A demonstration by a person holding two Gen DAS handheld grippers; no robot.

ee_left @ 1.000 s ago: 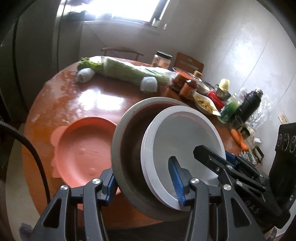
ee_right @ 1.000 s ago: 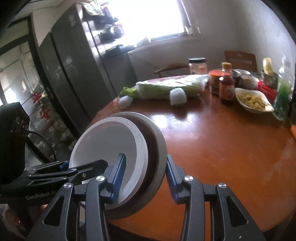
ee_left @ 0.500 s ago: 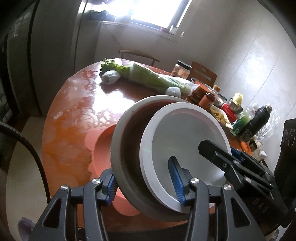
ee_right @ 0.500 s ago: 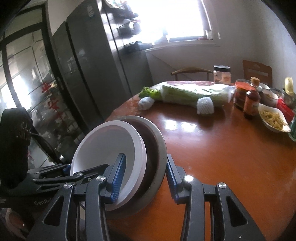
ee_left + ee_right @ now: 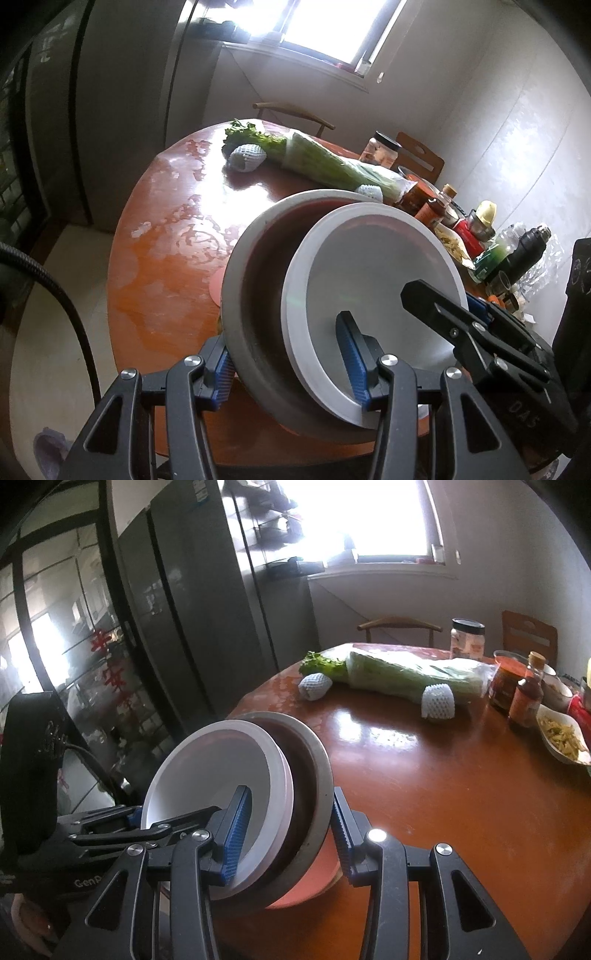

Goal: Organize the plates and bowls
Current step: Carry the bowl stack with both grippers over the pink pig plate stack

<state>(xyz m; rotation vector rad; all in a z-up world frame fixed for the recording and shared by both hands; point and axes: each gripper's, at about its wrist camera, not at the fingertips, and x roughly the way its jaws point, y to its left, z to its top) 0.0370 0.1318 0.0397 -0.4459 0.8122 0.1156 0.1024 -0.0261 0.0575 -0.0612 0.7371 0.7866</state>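
Stack of two dishes — a white bowl [image 5: 373, 280] nested in a larger grey bowl [image 5: 258, 295] — held on edge above the near side of a round brown table [image 5: 177, 236]. The left gripper [image 5: 291, 365] is clamped across the stack's rim, one blue pad inside the white bowl, the other on the grey bowl's outer wall; the right gripper [image 5: 288, 834] is clamped on the same stack the same way from the other side. Change from a second ago: the pink plate [image 5: 314, 878], then broadly visible on the table left of the stack, is now almost wholly covered by it, and both views have swung so that more of the table's far edge, the dark fridge [image 5: 192, 620] and the floor appear. Celery [image 5: 325, 166] and two foam-netted fruits [image 5: 245, 157] lie unchanged across the far side. Hard to read — only slivers of the plate show beneath the bowls; jars and bottles [image 5: 480, 236] at the right crowd together and blur; window glare washes out the sill.
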